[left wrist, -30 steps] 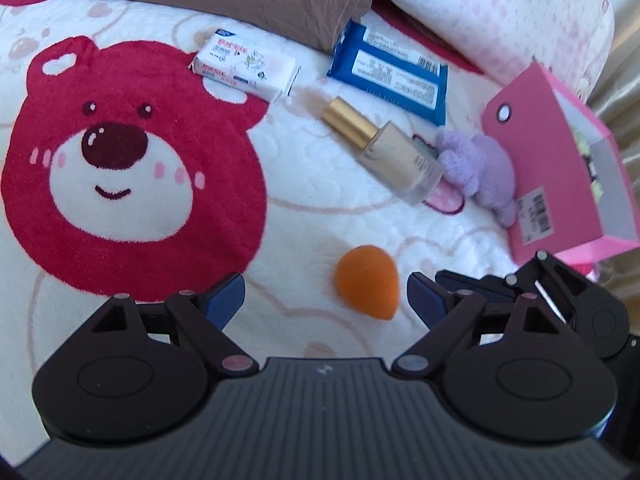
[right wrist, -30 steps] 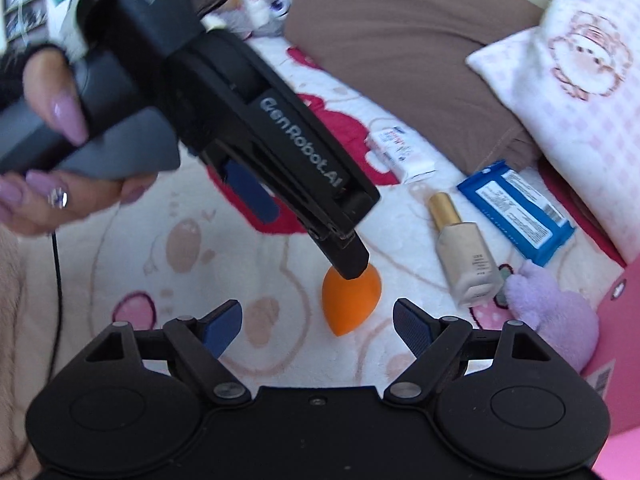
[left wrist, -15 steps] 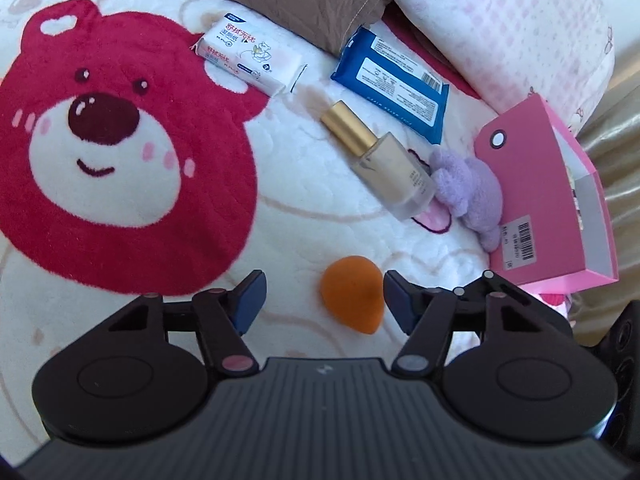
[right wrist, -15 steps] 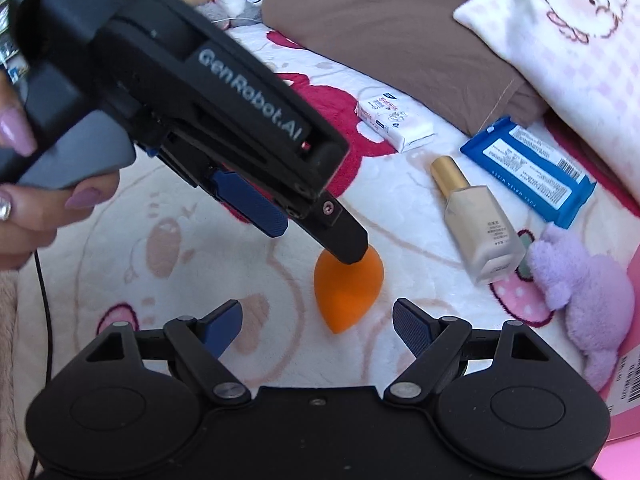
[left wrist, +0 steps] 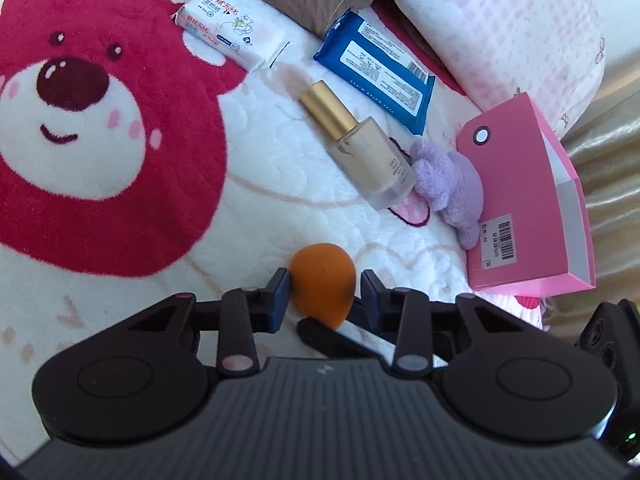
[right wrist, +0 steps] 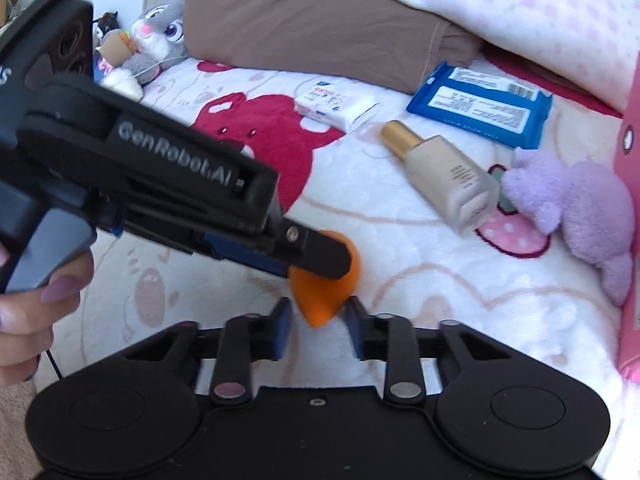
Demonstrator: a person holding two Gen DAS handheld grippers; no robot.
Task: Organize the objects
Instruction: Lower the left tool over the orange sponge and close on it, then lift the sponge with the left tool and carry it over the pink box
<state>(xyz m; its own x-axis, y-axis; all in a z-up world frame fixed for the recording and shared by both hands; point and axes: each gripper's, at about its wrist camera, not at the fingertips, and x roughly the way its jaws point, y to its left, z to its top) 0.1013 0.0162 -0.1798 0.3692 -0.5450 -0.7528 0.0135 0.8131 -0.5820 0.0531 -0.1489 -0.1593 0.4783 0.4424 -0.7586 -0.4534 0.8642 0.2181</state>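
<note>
The bed blanket (left wrist: 280, 184) with the red bear fills both views. In the lower centre of each frame lies the orange sponge (left wrist: 322, 284). The left claw (left wrist: 323, 292) has just been closing and now presses the sponge from both sides. The right claw (right wrist: 318, 316), wide open earlier, has also narrowed around the sponge's pointed end, pads touching it.

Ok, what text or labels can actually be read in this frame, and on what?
"GenRobot.AI": on the black body of the left claw.
"PURE WATER WIPES": on the blue wipes pack; the rest is too small.
White tissue pack: Chinese print, too small.
Pink cardboard box: barcode sticker, digits unreadable.
Gold-capped foundation bottle: print blurred.
</note>
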